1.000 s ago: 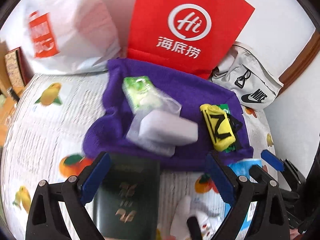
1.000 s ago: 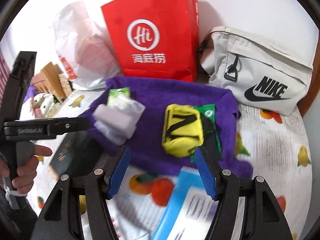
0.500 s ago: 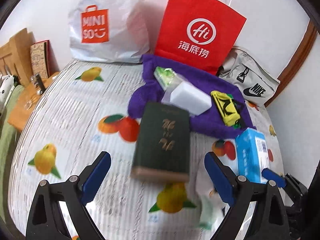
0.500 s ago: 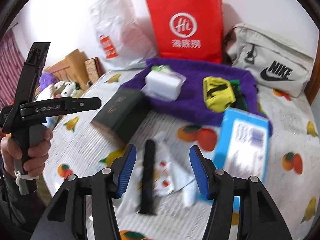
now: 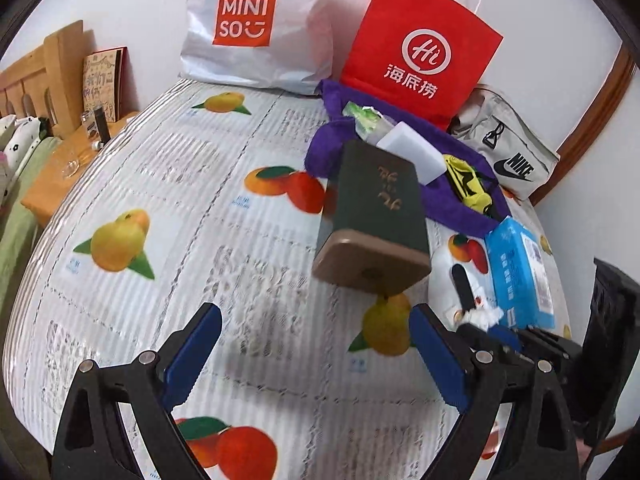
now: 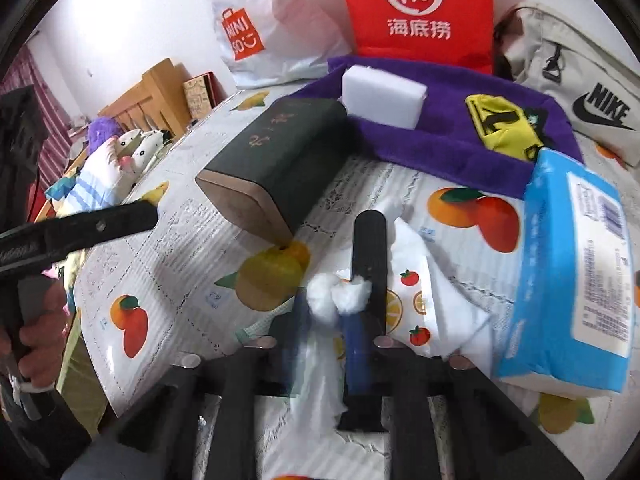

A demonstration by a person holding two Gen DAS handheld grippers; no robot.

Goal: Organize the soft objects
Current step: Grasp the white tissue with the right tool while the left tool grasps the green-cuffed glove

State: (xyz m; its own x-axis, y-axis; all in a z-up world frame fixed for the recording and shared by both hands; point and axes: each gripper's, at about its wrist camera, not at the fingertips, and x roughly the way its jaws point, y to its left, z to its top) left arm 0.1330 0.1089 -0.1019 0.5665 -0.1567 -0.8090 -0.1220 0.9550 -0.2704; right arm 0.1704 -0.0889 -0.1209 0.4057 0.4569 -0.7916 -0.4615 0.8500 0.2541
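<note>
Right claw (image 6: pixel 326 304) just closed, pinching white cotton wad (image 6: pixel 340 294), left claw (image 5: pixel 316 356) wide open, empty, above fruit-print tablecloth (image 5: pixel 168 184)

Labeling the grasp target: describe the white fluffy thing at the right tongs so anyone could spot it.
Start at the blue tissue pack on the fruit-print tablecloth. Left of it lies a black comb on a white fruit-print packet. The cotton wad sits at the comb's near end, pinched in the right tongs: the only fluffy, unwrapped item.

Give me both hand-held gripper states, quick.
Left hand-held gripper: open, holding nothing.
Right hand-held gripper: jaws have just been closing, pinching a white cotton tuft.
</note>
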